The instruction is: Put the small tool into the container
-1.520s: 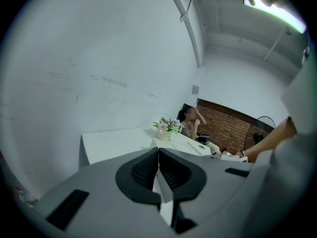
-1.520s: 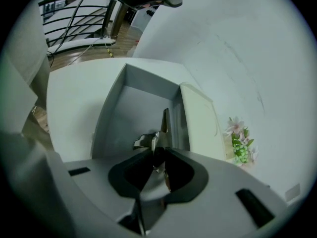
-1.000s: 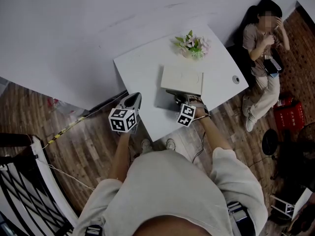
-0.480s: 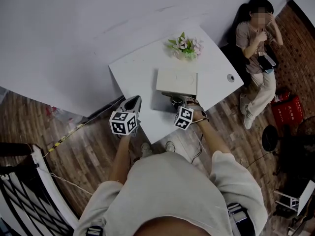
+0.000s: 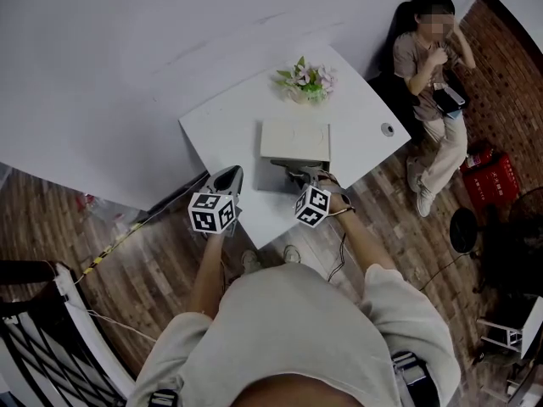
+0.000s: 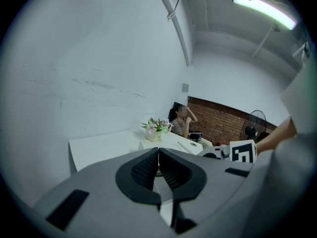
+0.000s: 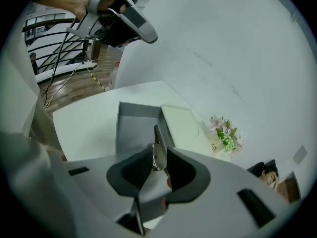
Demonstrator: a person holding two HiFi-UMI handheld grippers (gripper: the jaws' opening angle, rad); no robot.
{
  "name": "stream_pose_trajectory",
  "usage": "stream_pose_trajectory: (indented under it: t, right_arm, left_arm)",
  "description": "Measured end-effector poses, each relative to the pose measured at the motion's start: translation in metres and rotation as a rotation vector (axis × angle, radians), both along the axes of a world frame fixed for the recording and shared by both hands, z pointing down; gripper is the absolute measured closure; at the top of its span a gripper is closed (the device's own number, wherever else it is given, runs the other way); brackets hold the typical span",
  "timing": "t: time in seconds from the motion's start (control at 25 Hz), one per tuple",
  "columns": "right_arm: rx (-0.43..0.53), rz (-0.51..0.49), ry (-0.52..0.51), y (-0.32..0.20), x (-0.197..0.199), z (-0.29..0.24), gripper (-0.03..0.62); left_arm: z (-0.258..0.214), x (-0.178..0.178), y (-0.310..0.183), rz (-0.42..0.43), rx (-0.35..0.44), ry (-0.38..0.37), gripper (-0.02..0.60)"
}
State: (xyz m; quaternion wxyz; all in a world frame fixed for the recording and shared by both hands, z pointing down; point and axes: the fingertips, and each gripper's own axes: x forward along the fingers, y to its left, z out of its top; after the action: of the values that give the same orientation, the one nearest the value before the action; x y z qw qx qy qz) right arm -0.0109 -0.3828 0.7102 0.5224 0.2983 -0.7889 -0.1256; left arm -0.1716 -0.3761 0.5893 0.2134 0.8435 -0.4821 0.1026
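Observation:
A small metal tool with red handles stands between the pads of my right gripper. The jaws are closing and the pads touch it on both sides. Its tip points over the open grey drawer of the container, next to the white lid. In the head view the right gripper sits at the near edge of the container on the white table. My left gripper hovers at the table's near left edge, its jaws shut and empty.
A small pot of flowers stands at the table's far side behind the container. A person sits on the floor to the right, beside a red object and a fan. A black railing is at the lower left.
In the head view the table and container have drifted left and up as the head moved. Both grippers keep nearly the same places relative to the table.

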Motion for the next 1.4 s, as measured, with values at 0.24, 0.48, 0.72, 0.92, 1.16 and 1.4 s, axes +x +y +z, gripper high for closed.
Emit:
stream_pose_trajectory:
  t: [0.24,0.48,0.72,0.92,1.16,1.4]
  right_arm:
    - [-0.007,0.132,-0.115,0.005,0.008,-0.013,0.582]
    - [-0.044,0.240,-0.246,0.006,0.013,-0.024,0.594]
    - [-0.092,0.390,-0.460,0.009,0.019,-0.043,0.594]
    - [-0.061,0.438,-0.613,0.013,0.021,-0.075,0.594]
    - [0.044,0.446,-0.746,0.017,0.022,-0.129,0.594]
    - [0.126,0.449,-0.793,0.022,0.030,-0.160,0.595]
  left_arm:
    - [-0.004,0.009,0.002,0.023,0.011,-0.001,0.571]
    - [-0.011,0.017,-0.001,0.044,0.023,-0.005,0.571]
    - [-0.014,0.021,0.000,0.056,0.035,-0.013,0.571]
    - [-0.017,0.027,0.000,0.067,0.046,-0.016,0.571]
    - [-0.026,0.033,0.001,0.092,0.067,-0.023,0.571]
    - [-0.041,0.041,0.002,0.116,0.108,-0.043,0.571]
